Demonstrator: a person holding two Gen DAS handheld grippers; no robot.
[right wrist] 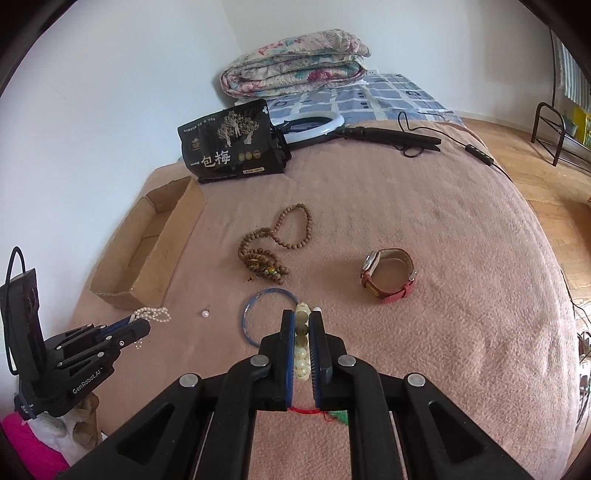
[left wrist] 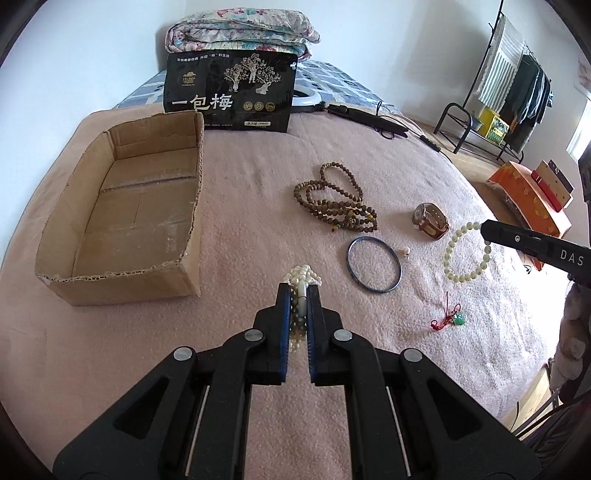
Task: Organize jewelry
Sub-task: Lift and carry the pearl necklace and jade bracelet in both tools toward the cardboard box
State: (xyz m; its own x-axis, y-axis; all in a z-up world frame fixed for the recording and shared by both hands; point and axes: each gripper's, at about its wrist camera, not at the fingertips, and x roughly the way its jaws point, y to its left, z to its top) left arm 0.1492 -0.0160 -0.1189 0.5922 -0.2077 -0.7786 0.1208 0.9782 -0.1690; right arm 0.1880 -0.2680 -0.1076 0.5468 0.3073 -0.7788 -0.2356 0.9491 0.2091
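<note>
My left gripper (left wrist: 299, 291) is shut on a white pearl necklace (left wrist: 303, 276), a little above the pink blanket; it also shows in the right wrist view (right wrist: 142, 326) with the pearls (right wrist: 153, 314) hanging from it. My right gripper (right wrist: 302, 317) is shut on a pale green bead bracelet (right wrist: 301, 347), seen in the left wrist view (left wrist: 467, 254) under the right gripper's tip (left wrist: 485, 230). An open cardboard box (left wrist: 122, 210) sits to the left. On the blanket lie brown wooden beads (left wrist: 334, 199), a blue bangle (left wrist: 373, 264), a red-strapped watch (left wrist: 430, 221), a small pearl (left wrist: 406, 252) and a red-corded green pendant (left wrist: 448, 317).
A black snack bag (left wrist: 229, 98) stands behind the box, with a folded quilt (left wrist: 240, 31) further back. A ring light and black cable (right wrist: 369, 129) lie at the far edge of the bed. A clothes rack (left wrist: 513, 92) and orange box (left wrist: 532, 199) stand to the right.
</note>
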